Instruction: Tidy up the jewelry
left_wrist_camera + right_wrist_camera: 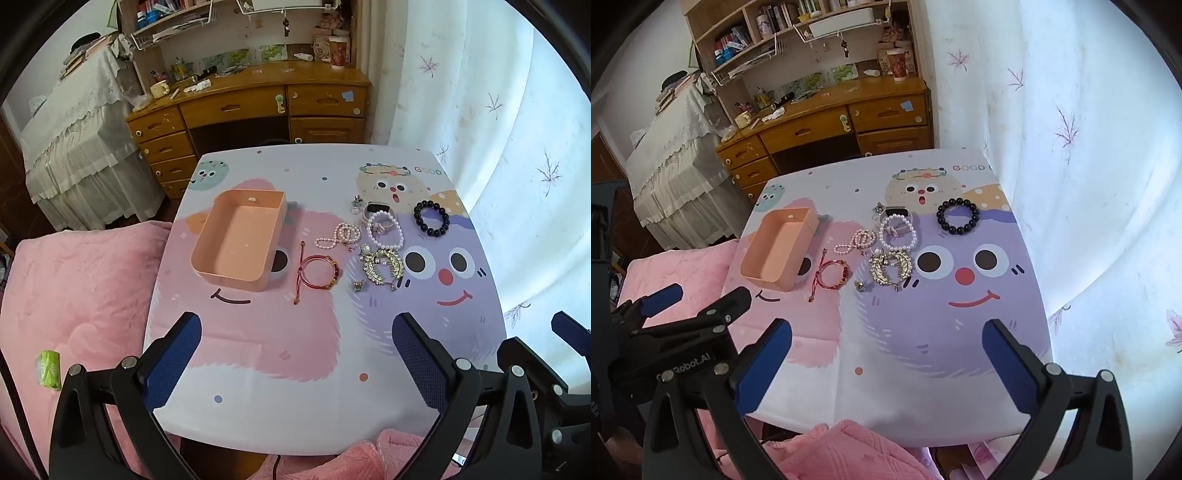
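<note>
An empty peach box (236, 240) (777, 251) stands on the cartoon-print table (295, 369) (905, 369). To its right lie a red cord bracelet (316, 273) (833, 275), a small pearl string (338, 236) (855, 240), a white pearl bracelet (386, 232) (897, 232), a gold leaf brooch (382, 267) (892, 267), a black bead bracelet (431, 218) (957, 216) and a watch (376, 210). My left gripper (297, 343) is open and empty near the table's front edge. My right gripper (886, 349) is open and empty too, to the right of the left one.
A pink quilted bed (74, 295) lies left of the table. A wooden desk with drawers (251, 107) stands beyond it, with shelves above. A white curtain (498, 129) hangs to the right. A green packet (48, 369) lies on the bed.
</note>
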The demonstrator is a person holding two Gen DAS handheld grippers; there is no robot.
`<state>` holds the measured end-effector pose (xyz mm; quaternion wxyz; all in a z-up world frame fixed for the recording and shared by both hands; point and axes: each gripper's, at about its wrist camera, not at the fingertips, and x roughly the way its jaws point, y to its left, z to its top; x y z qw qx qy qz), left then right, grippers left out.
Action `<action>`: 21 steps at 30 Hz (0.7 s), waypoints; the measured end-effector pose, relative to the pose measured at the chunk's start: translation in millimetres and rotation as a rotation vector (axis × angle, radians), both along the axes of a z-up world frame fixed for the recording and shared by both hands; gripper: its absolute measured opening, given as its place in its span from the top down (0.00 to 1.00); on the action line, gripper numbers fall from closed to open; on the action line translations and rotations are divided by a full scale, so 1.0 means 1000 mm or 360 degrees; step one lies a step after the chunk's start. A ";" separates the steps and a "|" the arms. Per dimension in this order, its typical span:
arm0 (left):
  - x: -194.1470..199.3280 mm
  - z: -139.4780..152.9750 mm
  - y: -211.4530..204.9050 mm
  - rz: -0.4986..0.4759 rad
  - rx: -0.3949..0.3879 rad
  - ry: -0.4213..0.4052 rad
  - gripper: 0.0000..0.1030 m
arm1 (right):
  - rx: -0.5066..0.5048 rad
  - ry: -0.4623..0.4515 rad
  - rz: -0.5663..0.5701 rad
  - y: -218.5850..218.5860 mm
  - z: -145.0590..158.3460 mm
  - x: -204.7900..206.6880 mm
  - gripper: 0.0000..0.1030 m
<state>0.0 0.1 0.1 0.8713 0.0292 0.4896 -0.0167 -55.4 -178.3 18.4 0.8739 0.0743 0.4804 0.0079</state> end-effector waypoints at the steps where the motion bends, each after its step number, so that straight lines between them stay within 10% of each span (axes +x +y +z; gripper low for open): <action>1: 0.000 0.000 0.001 0.0001 -0.0002 -0.0001 0.01 | 0.0004 -0.0004 -0.0003 0.000 0.000 0.000 0.00; 21: -0.006 0.003 -0.003 -0.0029 0.0059 -0.0066 0.01 | -0.0021 0.0011 0.0007 0.008 0.002 -0.001 0.00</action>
